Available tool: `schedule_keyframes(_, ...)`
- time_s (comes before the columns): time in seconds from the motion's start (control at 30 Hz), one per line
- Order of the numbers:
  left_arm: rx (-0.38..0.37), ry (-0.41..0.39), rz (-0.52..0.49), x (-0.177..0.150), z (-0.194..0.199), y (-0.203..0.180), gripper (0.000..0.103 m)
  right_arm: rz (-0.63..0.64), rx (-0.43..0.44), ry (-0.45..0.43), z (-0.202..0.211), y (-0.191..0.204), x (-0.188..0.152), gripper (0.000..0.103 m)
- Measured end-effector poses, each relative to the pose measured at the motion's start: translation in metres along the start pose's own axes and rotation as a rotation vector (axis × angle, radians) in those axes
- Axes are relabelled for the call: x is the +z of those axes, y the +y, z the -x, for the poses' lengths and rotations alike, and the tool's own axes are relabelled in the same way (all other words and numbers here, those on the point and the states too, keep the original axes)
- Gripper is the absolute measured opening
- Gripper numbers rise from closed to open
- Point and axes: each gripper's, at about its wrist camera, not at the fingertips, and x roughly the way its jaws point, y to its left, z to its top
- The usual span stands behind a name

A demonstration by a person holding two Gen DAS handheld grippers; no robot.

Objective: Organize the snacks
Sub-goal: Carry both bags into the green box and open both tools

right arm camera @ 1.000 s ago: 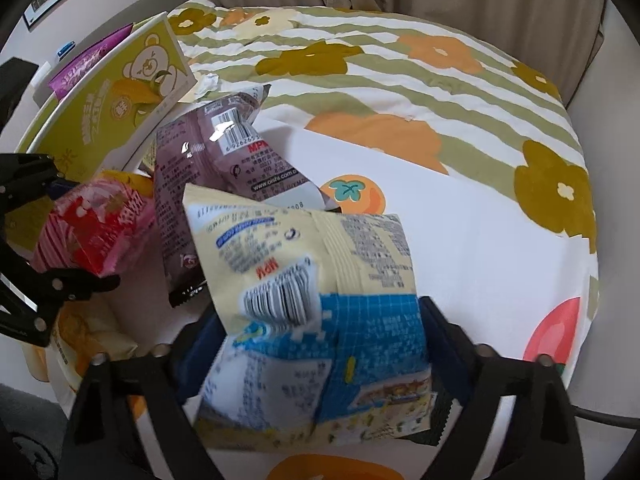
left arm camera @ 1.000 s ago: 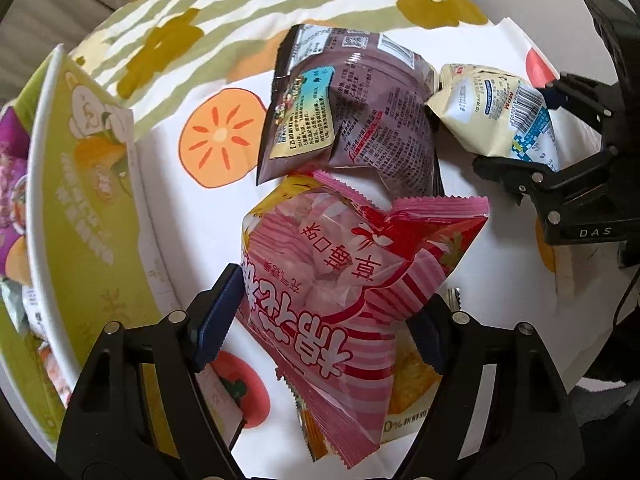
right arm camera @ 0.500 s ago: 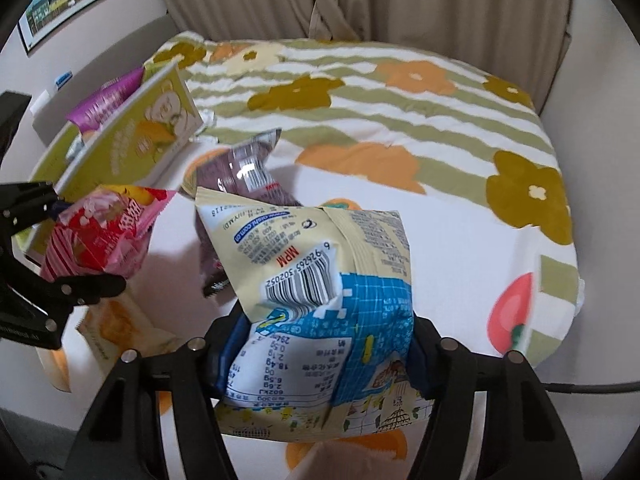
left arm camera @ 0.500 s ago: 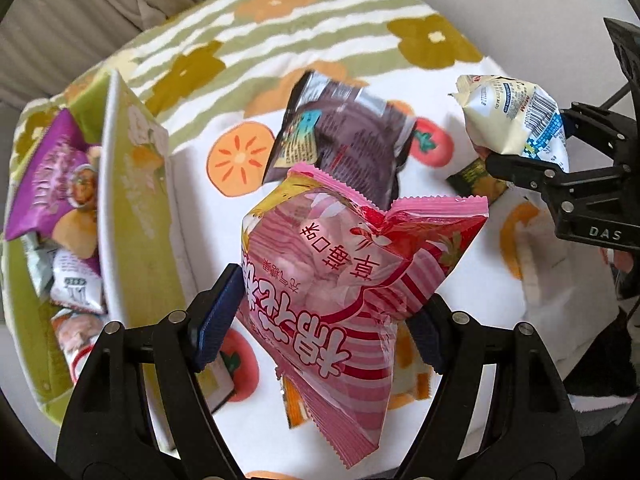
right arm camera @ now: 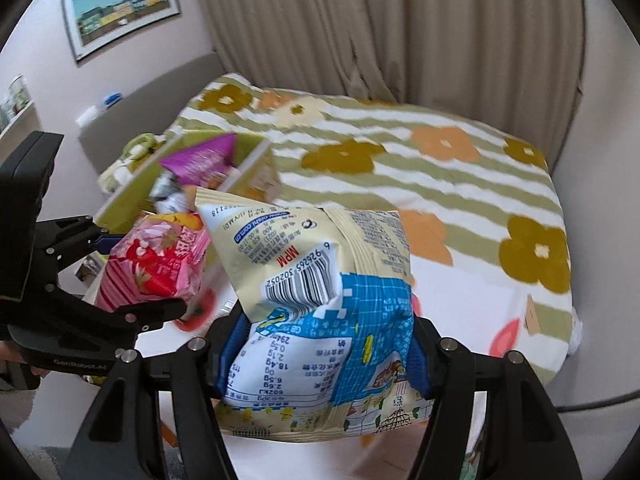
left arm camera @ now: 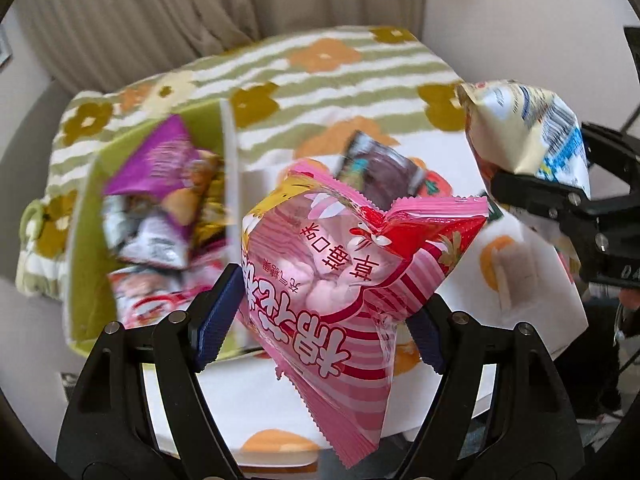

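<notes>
Left tongs [left arm camera: 320,312] pinch a puffy pink striped foil packet [left arm camera: 352,264]; right tongs [right arm camera: 316,348] squeeze a crinkled cream-and-blue pillow bag [right arm camera: 320,312]. Both hang above the flower-patterned bed [right arm camera: 400,184], near a green cardboard box [left arm camera: 84,248] of glossy wrappers.

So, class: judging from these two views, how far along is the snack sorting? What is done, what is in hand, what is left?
Done: the green cardboard box already holds several packets, a purple one on top. In hand: the left claw grips a pink striped candy bag, and the right claw grips a cream and blue snack packet, both lifted. Left: a dark maroon packet lies on the white patterned cloth.
</notes>
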Motion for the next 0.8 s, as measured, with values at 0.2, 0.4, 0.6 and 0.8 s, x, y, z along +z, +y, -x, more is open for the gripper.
schedule_keyframes(0.2, 0.055, -0.046, 0.081, -0.012, 0.027, 0.070, 0.074, 0.036, 0.045, -0.051, 0.001, 0.055, 0.028, 0.061)
schedule_keyframes(0.4, 0.087, -0.043, 0.135, -0.020, 0.023, 0.147, 0.074, 0.026, 0.055, -0.067, -0.020, 0.103, 0.053, 0.061)
schedule_keyframes(0.6, 0.091, -0.006, 0.124, -0.021, -0.001, 0.202, 0.074, -0.037, 0.052, -0.056, -0.053, 0.142, 0.076, 0.061)
schedule_keyframes(0.8, 0.038, 0.055, 0.101, -0.021, -0.043, 0.235, 0.074, -0.083, 0.030, -0.014, -0.086, 0.167, 0.084, 0.061)
